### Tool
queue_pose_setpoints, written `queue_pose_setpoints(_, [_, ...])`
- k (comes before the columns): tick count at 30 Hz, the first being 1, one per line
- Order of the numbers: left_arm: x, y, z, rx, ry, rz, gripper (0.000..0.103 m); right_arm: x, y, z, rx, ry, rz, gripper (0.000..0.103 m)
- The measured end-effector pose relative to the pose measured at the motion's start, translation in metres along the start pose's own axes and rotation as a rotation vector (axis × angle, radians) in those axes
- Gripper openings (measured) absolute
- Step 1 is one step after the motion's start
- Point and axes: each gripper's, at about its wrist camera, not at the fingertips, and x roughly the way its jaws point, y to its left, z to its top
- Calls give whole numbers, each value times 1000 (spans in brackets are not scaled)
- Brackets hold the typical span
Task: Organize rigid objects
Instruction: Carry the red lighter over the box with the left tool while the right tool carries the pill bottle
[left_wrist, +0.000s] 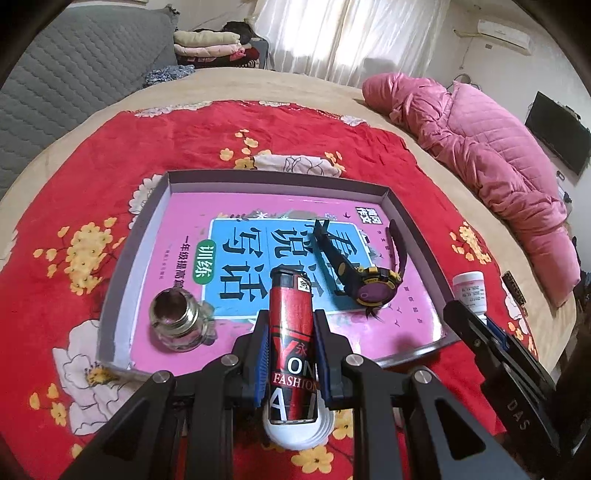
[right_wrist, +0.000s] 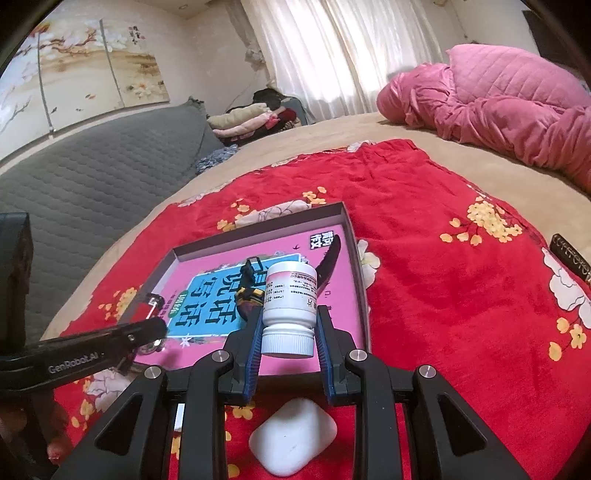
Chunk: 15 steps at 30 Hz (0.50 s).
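Presently the left gripper is clamped on a red lighter, held over the near edge of the grey tray. Right gripper grips a white pill bottle, cap toward the camera. Inside the tray: pink book, glass jar, wristwatch. White case lies on the red cloth.

Left gripper and right gripper both clamped, each loaded.
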Motion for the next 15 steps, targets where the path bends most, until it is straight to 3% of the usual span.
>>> queue_pose_setpoints(15, [34, -1, 10, 9, 52, 22, 22, 12, -5, 3, 34, 17, 6, 27])
